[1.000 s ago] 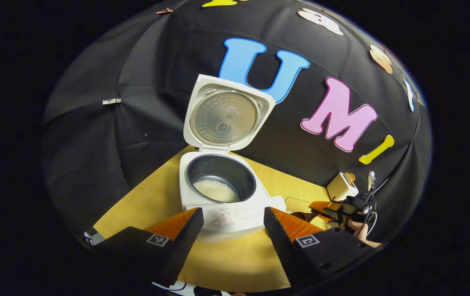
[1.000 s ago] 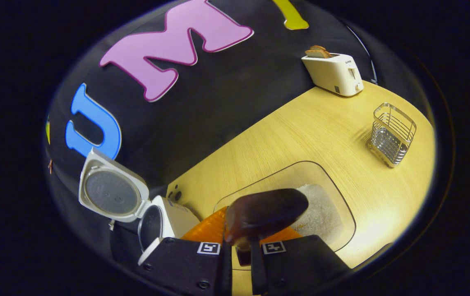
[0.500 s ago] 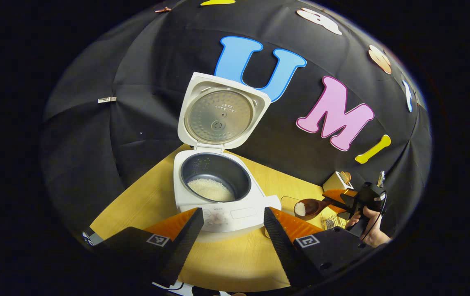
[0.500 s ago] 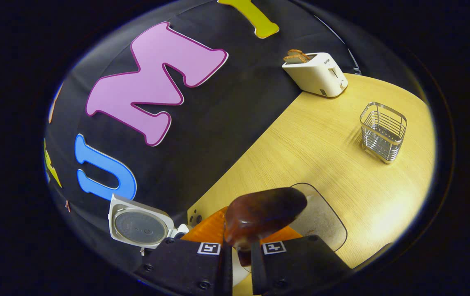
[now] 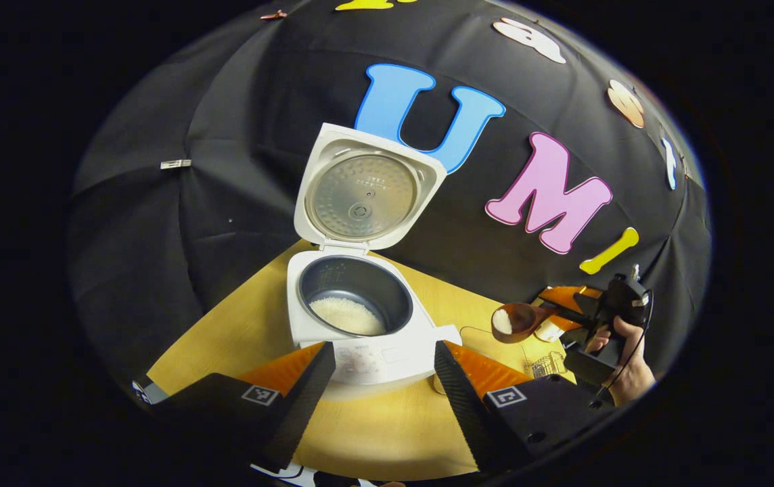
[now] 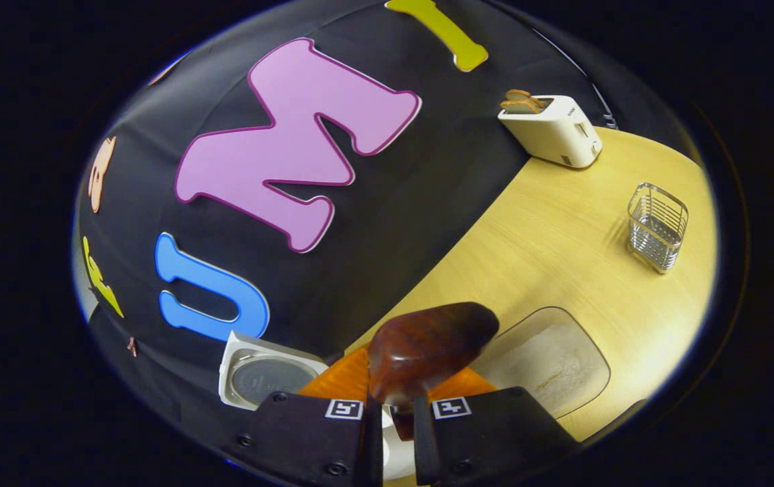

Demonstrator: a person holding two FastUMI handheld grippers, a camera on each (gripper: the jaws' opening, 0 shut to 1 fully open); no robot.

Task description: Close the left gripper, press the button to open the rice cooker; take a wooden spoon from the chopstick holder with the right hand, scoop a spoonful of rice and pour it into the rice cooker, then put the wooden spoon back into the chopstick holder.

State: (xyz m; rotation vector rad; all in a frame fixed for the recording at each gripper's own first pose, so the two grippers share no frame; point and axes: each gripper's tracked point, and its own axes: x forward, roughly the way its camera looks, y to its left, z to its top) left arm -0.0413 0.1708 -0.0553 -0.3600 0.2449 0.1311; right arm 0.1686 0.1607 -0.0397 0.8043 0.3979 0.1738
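The white rice cooker [image 5: 360, 338] stands open, lid [image 5: 363, 196] upright, with white rice in its dark pot [image 5: 350, 314]. My left gripper [image 5: 381, 348] is open just in front of the cooker's control panel, holding nothing. Right of the cooker, my right gripper [image 5: 580, 314] is shut on the handle of the wooden spoon [image 5: 515, 321], whose bowl carries a little rice and hangs above the table. In the right gripper view, the spoon's dark back [image 6: 427, 348] sits over my right gripper [image 6: 397, 406]. The glass tray of rice [image 6: 549, 358] lies below. The wire chopstick holder [image 6: 657, 226] stands empty.
A white toaster [image 6: 553, 128] with bread stands at the table's back edge by the cloth wall. A hand [image 5: 624, 368] holds the right gripper. The light wooden table [image 6: 563, 223] stretches between tray, holder and toaster.
The right gripper has lifted the spoon, with rice in its bowl, up out of the glass tray and higher above the table. The left gripper has hardly moved.
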